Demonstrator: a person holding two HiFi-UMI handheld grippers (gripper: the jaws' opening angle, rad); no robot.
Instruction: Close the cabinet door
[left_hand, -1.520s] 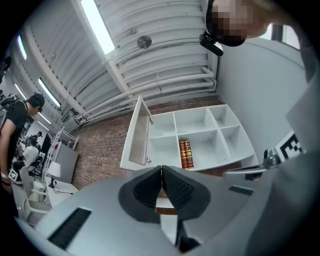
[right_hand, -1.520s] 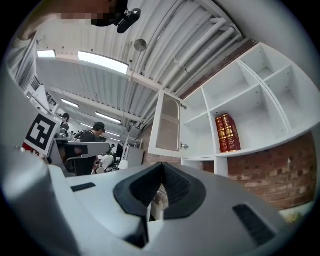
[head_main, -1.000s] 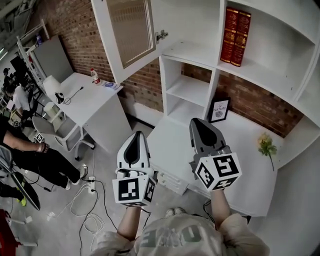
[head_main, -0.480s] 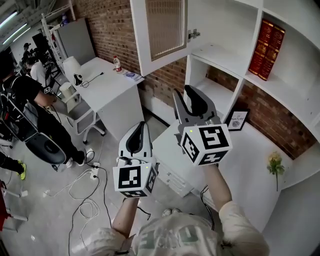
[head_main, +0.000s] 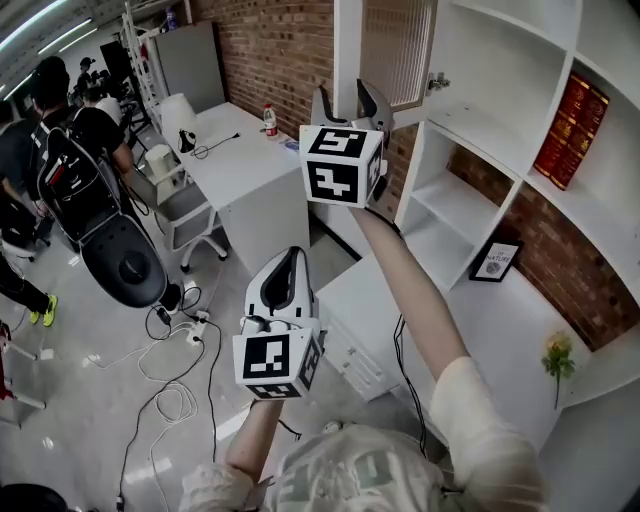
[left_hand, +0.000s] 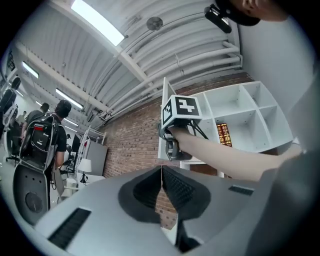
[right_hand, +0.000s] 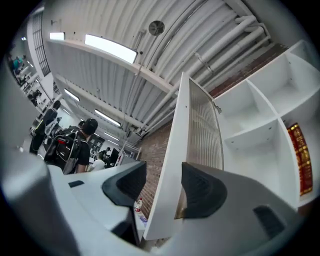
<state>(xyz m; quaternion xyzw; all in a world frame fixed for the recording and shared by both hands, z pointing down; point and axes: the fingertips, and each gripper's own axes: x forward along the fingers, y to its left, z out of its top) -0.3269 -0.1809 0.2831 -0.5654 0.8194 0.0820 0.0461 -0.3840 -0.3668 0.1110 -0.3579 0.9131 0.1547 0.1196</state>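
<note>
The white cabinet door (head_main: 347, 50) with ribbed glass (head_main: 397, 45) stands swung open from the upper shelf unit (head_main: 480, 130). My right gripper (head_main: 345, 98) is raised to the door's free edge. Its jaws have just been opening and now stand wide. In the right gripper view the door's (right_hand: 172, 165) frame edge lies between the jaws of the right gripper (right_hand: 165, 186), with a gap showing at the left pad (right_hand: 127, 182). My left gripper (head_main: 283, 278) hangs low over the floor; its jaws are shut on nothing (left_hand: 161, 184).
Red books (head_main: 570, 115), a framed picture (head_main: 497, 260) and a yellow flower (head_main: 557, 355) sit on the white shelves and counter. A white desk (head_main: 250, 165) with a bottle stands below the door. People, a chair (head_main: 125, 260) and floor cables (head_main: 170, 400) are at the left.
My right gripper has risen and gone left from over the counter to the door's edge, and its jaws have opened. The left gripper has shifted only a little.
</note>
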